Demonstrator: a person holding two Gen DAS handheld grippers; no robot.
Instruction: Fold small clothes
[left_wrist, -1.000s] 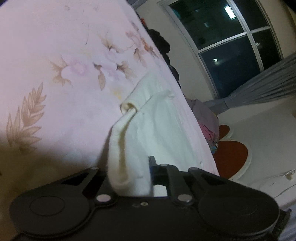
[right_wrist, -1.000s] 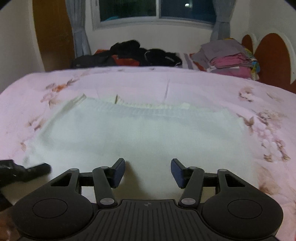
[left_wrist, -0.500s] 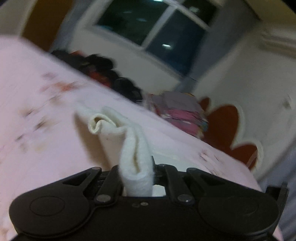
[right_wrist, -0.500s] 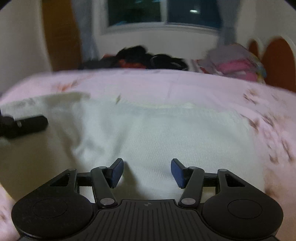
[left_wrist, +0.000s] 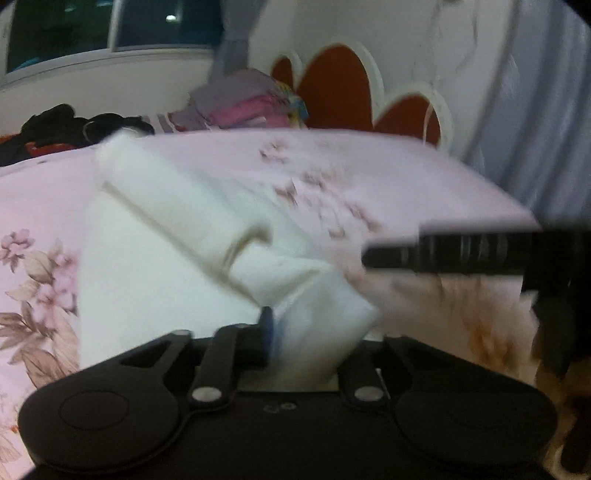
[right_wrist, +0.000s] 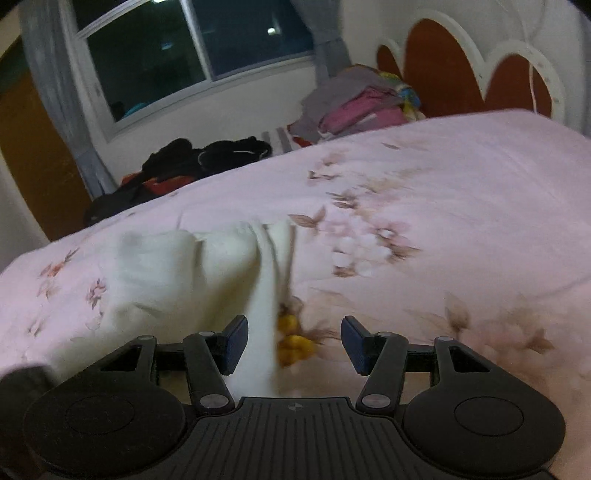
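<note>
Nearest, L gripper (left_wrist: 306, 332): jaws opening, w/ a bunched fold of the white top (left_wrist: 147, 258) between them. Only its left pad shows; the right one is hidden behind cloth, so whether the pads press it now can't be told for sure, prob. letting go. Just right of it a black bar, likely the R gripper, reaches in from the right.

R gripper (right_wrist: 293, 343): jaws well apart, nothing clamped. The right edge of the top (right_wrist: 177, 273) hangs or runs down between its fingers, close to the left pad, apart from the right one. Whether it touches the left pad is too blurred to say.

Further out, the top lies on the pink floral bedspread (left_wrist: 369, 177), body flat, one sleeve folded diagonally over it toward the near right.

Handling, as a guess: soft knit, light, limp, no stiffness, so it sags and bunches when lifted at one point. Not slippery, not fragile. Best hold: pinch at hem, cuff or side seam where layers double, and use both grippers spread along an edge to keep a fold straight.

Far edge: dark clothes (right_wrist: 207, 155) and a folded stack (right_wrist: 362, 107) by the headboard (right_wrist: 443, 62).
</note>
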